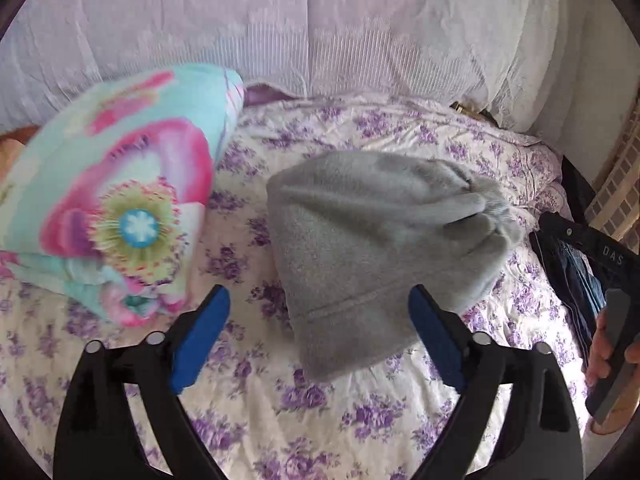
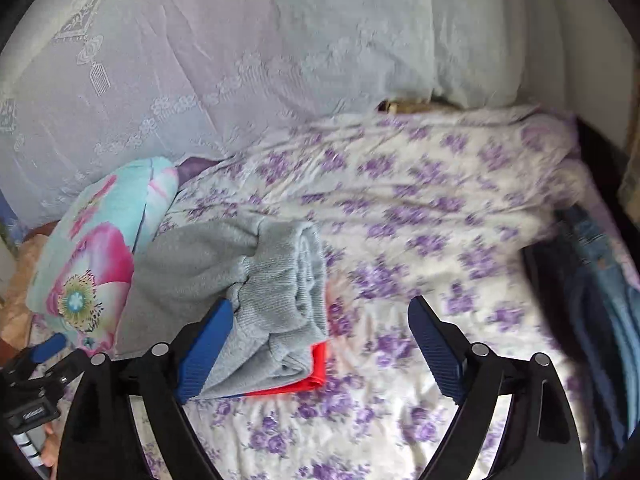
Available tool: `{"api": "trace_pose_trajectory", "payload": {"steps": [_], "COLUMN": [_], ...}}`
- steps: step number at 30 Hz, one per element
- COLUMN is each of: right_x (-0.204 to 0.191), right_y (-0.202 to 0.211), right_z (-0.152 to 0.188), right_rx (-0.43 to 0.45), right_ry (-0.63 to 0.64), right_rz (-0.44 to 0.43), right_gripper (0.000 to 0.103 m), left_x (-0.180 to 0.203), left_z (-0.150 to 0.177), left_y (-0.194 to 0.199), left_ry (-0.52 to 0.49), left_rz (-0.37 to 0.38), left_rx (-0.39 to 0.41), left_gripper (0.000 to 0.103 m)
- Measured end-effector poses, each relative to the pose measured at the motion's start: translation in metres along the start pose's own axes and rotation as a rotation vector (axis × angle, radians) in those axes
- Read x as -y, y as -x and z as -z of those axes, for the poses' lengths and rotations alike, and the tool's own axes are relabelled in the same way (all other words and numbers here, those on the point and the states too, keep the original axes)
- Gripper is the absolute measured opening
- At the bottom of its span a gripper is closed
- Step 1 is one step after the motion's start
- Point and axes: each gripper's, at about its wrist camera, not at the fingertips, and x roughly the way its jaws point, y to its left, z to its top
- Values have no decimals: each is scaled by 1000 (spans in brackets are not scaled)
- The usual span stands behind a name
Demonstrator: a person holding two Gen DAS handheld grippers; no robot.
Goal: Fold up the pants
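Note:
The grey fleece pants [image 1: 372,240] lie folded into a compact bundle on the purple-flowered bedspread [image 1: 320,420]. My left gripper [image 1: 318,340] is open and empty, with its blue fingers on either side of the bundle's near end and above it. In the right wrist view the pants [image 2: 248,276] show their ribbed waistband and a red patch at the near edge. My right gripper [image 2: 320,352] is open and empty, its left finger beside the waistband. The right gripper's body also shows at the right edge of the left wrist view [image 1: 616,320].
A turquoise and pink flowered pillow [image 1: 116,196] lies left of the pants. Dark blue jeans [image 2: 592,300] lie at the bed's right edge. A white lace curtain [image 1: 320,32] hangs behind the bed. The left gripper [image 2: 32,364] shows at the lower left of the right wrist view.

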Motion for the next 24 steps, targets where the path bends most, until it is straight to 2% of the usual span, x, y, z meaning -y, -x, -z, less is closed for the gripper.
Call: {"api": "trace_pose_trajectory", "payload": {"steps": [2, 5, 7, 10, 13, 16, 19, 24], "right_x": [-1, -7, -10, -10, 0, 13, 18, 11], "right_y": [44, 106, 142, 179, 190, 187, 185, 201], "right_z": [6, 31, 59, 113, 173, 212, 223, 224], "right_rx": [60, 116, 158, 182, 143, 97, 54, 83], "right_ry": [14, 47, 71, 77, 39, -11, 0, 20], "right_rz": [21, -29, -49, -92, -111, -78, -50, -66], "right_gripper": [92, 96, 99, 99, 99, 99, 99, 99], "left_x": [17, 43, 58, 72, 77, 81, 88, 91], "left_z": [14, 41, 63, 103, 149, 183, 201, 210], "left_y": [48, 114, 149, 185, 210, 226, 236, 246], "left_ry": [-30, -53, -44, -20, 11, 6, -25, -35], "left_rz": [-51, -111, -149, -165, -140, -187, -205, -210], "left_rx": [83, 168, 192, 175, 182, 211, 203, 202], "left_gripper": [93, 98, 98, 98, 98, 98, 98, 98]}}
